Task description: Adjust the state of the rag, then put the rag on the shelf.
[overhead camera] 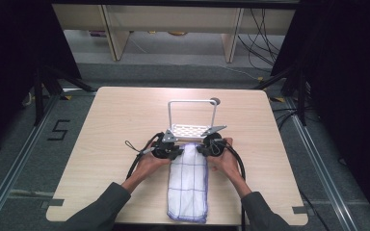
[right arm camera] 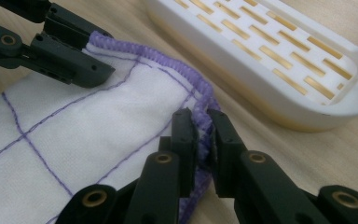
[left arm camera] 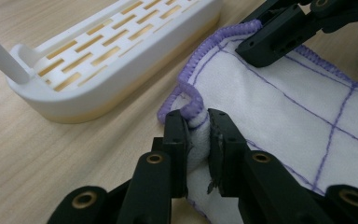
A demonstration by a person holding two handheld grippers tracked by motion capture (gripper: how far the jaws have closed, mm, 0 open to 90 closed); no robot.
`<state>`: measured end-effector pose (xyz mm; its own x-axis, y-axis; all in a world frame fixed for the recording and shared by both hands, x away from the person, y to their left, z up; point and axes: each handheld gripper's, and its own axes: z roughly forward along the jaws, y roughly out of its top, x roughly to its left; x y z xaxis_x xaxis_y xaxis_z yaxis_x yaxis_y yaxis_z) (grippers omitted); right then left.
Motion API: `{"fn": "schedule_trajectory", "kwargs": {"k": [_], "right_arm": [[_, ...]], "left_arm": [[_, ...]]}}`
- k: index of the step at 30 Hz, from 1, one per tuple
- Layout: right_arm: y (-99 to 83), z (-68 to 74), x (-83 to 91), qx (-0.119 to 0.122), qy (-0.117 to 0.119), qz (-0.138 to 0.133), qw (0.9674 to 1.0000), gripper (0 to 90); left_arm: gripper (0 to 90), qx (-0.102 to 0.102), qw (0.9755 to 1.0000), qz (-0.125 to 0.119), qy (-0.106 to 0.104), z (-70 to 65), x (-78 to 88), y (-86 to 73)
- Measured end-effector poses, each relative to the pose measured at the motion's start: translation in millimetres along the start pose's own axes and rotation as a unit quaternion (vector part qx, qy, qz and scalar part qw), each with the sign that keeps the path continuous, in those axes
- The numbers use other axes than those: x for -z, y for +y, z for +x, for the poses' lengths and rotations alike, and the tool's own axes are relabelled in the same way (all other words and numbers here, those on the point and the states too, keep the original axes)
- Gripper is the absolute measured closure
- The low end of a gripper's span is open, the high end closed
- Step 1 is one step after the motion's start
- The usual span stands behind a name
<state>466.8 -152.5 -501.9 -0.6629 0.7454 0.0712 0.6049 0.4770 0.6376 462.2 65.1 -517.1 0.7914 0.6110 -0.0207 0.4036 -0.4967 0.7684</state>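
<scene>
Light wood-grain table, rounded corners, sitting on grey floor. Folded white cloth with purple stitched grid and purple edging lying flat along near half, long side running toward near edge, bottom end right at that edge. White slotted rack base with upright white frame sitting just past cloth's far end, near table centre, close to cloth but not quite touching from the gripper views. Small grey round hole further back, beside frame's top corner.
</scene>
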Motion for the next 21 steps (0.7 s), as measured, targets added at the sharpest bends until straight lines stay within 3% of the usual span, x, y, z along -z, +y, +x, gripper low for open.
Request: {"fn": "schedule_trajectory", "kwargs": {"k": [3,6,7,8,12,14,21], "right_arm": [[0.0,-3.0,-0.4,0.010,-0.003,-0.008,0.9999,82.3],[-0.1,-1.6,0.5,0.002,0.006,-0.007,1.0000,82.3],[-0.1,-3.1,0.4,0.018,-0.003,-0.010,0.9998,82.3],[0.1,-1.7,1.6,0.008,-0.002,-0.008,0.9999,82.3],[0.5,-0.8,7.9,0.016,-0.003,-0.008,0.9998,82.3],[-0.3,-0.5,9.9,0.012,0.006,-0.022,0.9997,82.3],[-1.0,1.1,17.0,0.024,0.004,-0.031,0.9992,82.4]], "left_arm": [[78.0,0.001,1.0000,0.000,0.000,0.7,0.0,-0.1],[78.3,0.001,1.0000,-0.001,0.001,0.4,-0.1,-0.2],[78.5,0.002,1.0000,-0.003,0.001,0.1,0.0,-0.3],[78.8,0.002,1.0000,-0.003,0.001,0.1,0.2,-0.2],[80.8,0.010,0.9999,-0.008,0.001,0.8,1.7,0.3],[81.0,0.006,0.9999,-0.011,0.001,0.8,4.5,1.6],[81.2,0.008,0.9996,-0.028,0.001,-1.3,15.0,6.0]]}}
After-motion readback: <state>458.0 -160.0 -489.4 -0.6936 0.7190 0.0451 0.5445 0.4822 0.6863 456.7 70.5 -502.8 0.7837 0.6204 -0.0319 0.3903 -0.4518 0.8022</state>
